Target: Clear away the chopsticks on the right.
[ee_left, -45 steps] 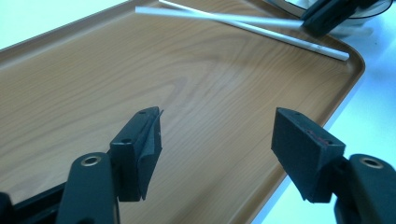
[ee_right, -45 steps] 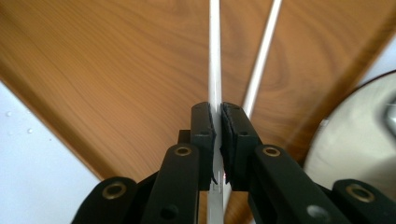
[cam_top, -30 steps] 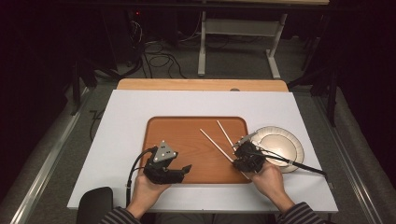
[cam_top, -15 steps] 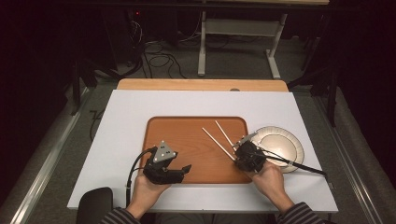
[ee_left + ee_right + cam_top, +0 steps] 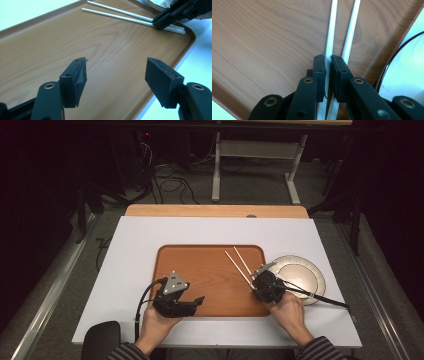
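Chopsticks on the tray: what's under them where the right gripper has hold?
Wood-grain tray lies under both white chopsticks. The right gripper is shut on the left one; its jaws cover the stick ends and the tray beneath. The plate sits beside the tray, not under them.

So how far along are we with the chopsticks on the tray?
Done: the right gripper has shut on one chopstick near its end, at the right edge of the tray. In hand: that grip; both sticks appear to lie flat on the wood. Left: the second chopstick lies beside it ungripped, the plate is bare, and the left gripper waits open over the tray.
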Demonstrator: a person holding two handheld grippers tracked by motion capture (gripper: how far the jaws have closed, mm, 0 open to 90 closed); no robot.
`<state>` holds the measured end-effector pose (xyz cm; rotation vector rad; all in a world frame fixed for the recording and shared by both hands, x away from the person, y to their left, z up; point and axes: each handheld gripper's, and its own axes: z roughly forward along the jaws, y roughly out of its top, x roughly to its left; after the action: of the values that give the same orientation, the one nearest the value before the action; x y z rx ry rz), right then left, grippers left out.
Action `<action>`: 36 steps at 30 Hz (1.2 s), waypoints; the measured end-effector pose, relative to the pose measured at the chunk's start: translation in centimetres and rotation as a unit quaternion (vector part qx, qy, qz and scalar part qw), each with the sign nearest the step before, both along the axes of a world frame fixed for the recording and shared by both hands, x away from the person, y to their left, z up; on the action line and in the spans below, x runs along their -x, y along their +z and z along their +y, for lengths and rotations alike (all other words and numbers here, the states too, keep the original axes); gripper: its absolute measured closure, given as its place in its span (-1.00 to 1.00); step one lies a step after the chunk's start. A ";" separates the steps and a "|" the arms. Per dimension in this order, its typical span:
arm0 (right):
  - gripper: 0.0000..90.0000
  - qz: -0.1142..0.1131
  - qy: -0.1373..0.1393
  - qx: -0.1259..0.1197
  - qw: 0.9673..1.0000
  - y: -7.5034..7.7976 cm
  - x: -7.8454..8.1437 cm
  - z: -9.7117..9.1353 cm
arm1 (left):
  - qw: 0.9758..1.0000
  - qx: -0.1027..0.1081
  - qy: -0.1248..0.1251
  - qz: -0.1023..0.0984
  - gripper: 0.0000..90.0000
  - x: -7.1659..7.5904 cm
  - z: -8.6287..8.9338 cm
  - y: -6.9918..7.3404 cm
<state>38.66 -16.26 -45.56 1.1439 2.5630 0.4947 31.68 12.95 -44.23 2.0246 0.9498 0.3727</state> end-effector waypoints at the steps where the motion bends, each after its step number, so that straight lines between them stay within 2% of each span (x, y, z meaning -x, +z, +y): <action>1: 0.86 -0.001 0.001 0.002 1.000 0.0 0.0 0.0 | 1.000 0.000 0.000 0.000 -0.24 0.0 0.0 0.0; 15: 0.74 -0.003 0.014 0.000 1.000 0.0 0.2 0.0 | 1.000 0.001 -0.003 -0.001 -0.24 0.0 -0.1 0.0; 22: 0.64 -0.005 0.024 -0.015 1.000 0.7 0.5 -0.2 | 1.000 0.000 -0.003 -0.001 -0.24 0.1 -0.1 0.0; 29: 0.61 -0.015 0.040 -0.036 0.998 1.8 1.2 -0.9 | 1.000 0.001 -0.003 -0.001 -0.24 0.1 -0.1 0.0; 31: 0.59 -0.024 0.047 -0.047 0.997 2.3 1.4 -1.3 | 1.000 0.002 -0.002 -0.001 -0.24 0.1 -0.1 0.0; 33: 0.58 -0.030 0.060 -0.071 0.995 2.9 1.7 -1.9 | 1.000 0.001 -0.001 -0.001 -0.24 0.2 -0.1 0.0; 36: 0.54 -0.035 0.062 -0.092 0.993 3.8 2.1 -2.7 | 1.000 0.000 0.000 -0.002 -0.24 0.2 0.0 0.0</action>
<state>36.54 -18.94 -41.79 1.0078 2.5811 0.7999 31.48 12.94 -44.22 2.0235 0.9464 0.3766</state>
